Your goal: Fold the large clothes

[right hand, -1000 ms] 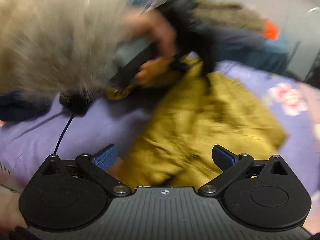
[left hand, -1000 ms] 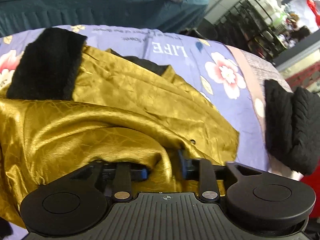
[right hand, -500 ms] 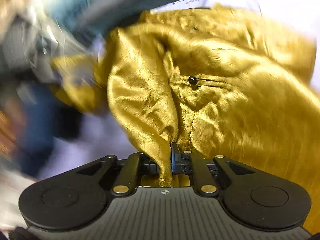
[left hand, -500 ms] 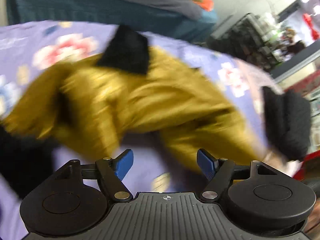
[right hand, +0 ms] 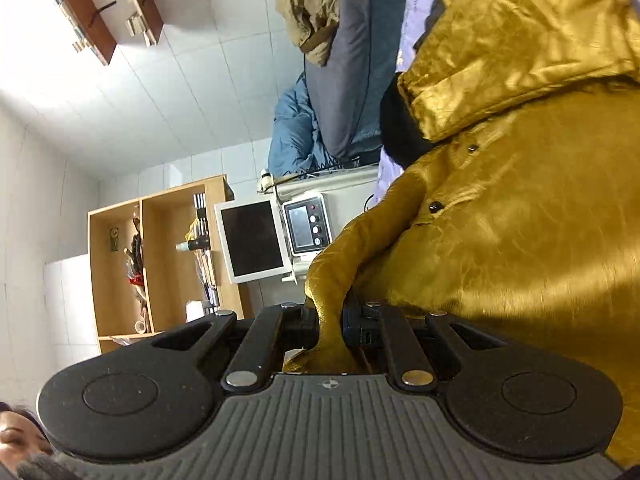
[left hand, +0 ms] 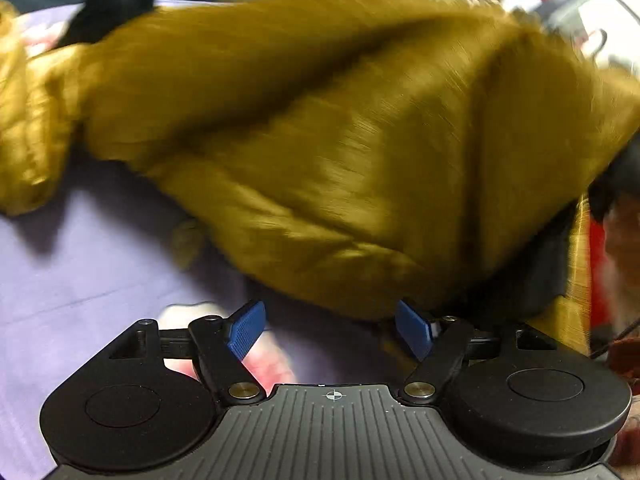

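Note:
A large mustard-gold satin coat (left hand: pixel 320 152) with black fleece cuffs (left hand: pixel 108 8) is lifted, blurred, across the lilac bedsheet (left hand: pixel 80 264). My left gripper (left hand: pixel 330 328) is open just below the coat's lower edge, nothing between its blue pads (left hand: pixel 246 326). In the right wrist view, rolled onto its side, my right gripper (right hand: pixel 330 328) is shut on a fold of the gold coat (right hand: pixel 520 240). The fabric rises from the jaws past two dark snap buttons (right hand: pixel 434 207) and a black cuff (right hand: pixel 400 128).
A person's hand (left hand: pixel 620 248) shows at the right edge of the left wrist view. The right wrist view shows a wooden shelf unit (right hand: pixel 152 264), a white monitor (right hand: pixel 252 240), a small control box (right hand: pixel 308 226), piled bedding (right hand: pixel 344 60) and part of a person (right hand: pixel 20 440).
My left gripper let go of the coat, opened and moved down along the sheet. My right gripper closed on a coat fold, then rolled onto its side, lifting the fabric.

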`<move>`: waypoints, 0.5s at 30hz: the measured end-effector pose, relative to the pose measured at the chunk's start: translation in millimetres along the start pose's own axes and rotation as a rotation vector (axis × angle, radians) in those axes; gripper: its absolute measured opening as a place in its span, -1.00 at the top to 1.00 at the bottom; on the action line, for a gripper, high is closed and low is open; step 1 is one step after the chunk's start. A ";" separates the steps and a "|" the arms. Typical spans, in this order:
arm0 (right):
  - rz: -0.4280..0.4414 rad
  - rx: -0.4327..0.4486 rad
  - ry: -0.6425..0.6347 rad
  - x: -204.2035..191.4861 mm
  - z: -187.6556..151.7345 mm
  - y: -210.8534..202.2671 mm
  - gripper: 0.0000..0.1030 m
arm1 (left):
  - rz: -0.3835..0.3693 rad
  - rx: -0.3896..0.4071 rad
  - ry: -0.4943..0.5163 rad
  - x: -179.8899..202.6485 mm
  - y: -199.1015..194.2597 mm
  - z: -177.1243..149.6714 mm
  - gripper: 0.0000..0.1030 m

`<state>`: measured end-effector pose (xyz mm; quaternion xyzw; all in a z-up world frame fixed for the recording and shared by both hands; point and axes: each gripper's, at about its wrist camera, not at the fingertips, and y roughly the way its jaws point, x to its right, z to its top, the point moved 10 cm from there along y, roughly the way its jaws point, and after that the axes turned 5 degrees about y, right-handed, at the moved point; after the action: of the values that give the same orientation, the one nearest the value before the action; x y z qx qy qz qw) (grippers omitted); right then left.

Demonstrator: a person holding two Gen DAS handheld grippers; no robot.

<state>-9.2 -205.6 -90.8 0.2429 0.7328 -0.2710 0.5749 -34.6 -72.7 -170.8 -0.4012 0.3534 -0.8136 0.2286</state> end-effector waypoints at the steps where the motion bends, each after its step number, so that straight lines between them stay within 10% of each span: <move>1: 0.003 -0.007 0.000 -1.6 -0.6 4.6 0.77 | 0.010 0.002 -0.009 0.9 5.3 1.5 -1.00; 7: -0.009 -0.069 -0.041 -9.5 -12.6 13.6 0.77 | -0.027 0.062 -0.200 -8.9 19.2 8.0 -1.00; 11: -0.043 -0.063 -0.011 0.9 -13.1 0.4 0.73 | -0.043 0.092 -0.075 24.5 12.3 13.0 -1.00; 15: -0.055 -0.032 0.006 6.1 -11.7 -11.2 0.73 | 0.092 0.097 0.076 50.4 9.5 11.2 -1.00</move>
<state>-26.4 -205.7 -93.2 0.2143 0.7451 -0.2742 0.5690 -53.6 -116.3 -148.5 -0.3418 0.3403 -0.8329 0.2714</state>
